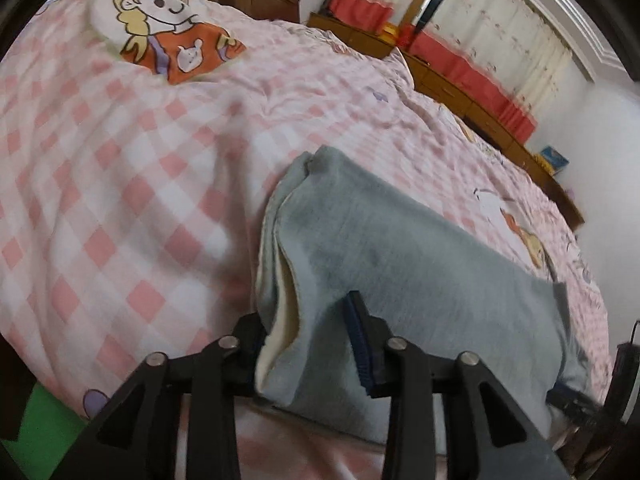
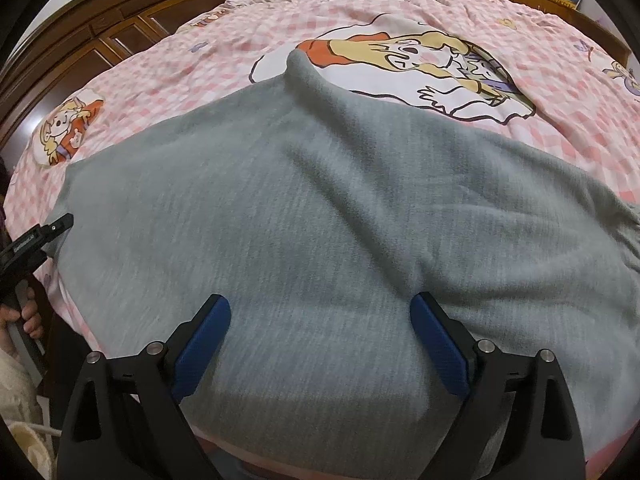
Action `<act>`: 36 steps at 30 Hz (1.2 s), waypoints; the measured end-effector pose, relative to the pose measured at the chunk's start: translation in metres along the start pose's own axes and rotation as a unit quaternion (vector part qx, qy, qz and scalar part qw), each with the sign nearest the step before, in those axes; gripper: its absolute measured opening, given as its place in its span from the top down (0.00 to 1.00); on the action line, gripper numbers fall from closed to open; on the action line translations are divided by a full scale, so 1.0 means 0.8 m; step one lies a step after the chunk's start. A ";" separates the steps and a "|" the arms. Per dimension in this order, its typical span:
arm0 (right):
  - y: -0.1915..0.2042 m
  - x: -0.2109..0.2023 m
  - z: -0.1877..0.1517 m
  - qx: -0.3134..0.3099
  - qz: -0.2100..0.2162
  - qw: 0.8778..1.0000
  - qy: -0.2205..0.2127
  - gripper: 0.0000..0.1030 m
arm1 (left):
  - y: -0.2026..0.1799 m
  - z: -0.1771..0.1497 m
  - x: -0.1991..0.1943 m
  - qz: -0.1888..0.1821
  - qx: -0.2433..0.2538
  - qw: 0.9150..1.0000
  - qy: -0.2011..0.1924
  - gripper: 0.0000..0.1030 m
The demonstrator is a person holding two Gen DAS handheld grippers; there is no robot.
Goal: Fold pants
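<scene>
The left tongs [image 1: 308,344] gripped the near edge of the grey pants [image 1: 384,248], with a thick bunch of cloth between the two fingers and a cream lining showing at the open end. The right tongs [image 2: 320,344] stood wide, their blue pads [image 2: 204,344] over the near part of the pants and nothing between them; whether the pads touched the cloth could not be told.

In the right wrist view the pants lay spread across the near side of the bed, reaching its front edge, with one ridge of cloth running away to a narrow end on a cartoon print. At the left rim of that view the left tongs met the corner of the pants, with a hand [image 2: 24,316] on the handle below.

Past the pants, the pink checked bed cover [image 1: 120,184] lay open and rumpled to the left and beyond, printed with cartoon figures [image 1: 168,24].

Farther off, a dark wooden cabinet [image 2: 100,40] stood on the left of the bed, a low wooden shelf [image 1: 472,96] ran along the far side, and pale curtains [image 1: 500,20] with red hems hung above it.
</scene>
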State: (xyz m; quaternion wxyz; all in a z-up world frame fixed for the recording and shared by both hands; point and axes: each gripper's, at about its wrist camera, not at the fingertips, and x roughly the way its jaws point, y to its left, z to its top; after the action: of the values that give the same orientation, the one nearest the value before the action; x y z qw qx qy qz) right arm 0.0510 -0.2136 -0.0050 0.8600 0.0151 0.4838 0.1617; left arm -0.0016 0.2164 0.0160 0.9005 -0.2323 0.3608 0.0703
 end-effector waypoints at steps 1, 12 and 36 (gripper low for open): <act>0.000 0.000 -0.001 0.000 0.000 1.000 -0.001 0.08 | -0.002 0.001 -0.003 -0.004 0.004 1.000 0.000 0.89; -0.012 -0.023 0.001 0.032 0.021 0.999 -0.002 0.22 | -0.078 0.030 -0.090 -0.064 0.066 0.995 -0.046 0.93; 0.035 -0.007 0.083 0.116 0.203 0.968 0.094 0.29 | -0.261 -0.075 0.022 -0.165 0.119 0.973 0.113 0.93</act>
State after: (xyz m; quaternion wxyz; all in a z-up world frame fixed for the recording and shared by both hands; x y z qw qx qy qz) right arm 0.0963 -0.1805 0.0400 0.7522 0.1979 0.5645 0.2763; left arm 0.0357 0.0031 0.0425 0.8742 -0.1867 0.4226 -0.1495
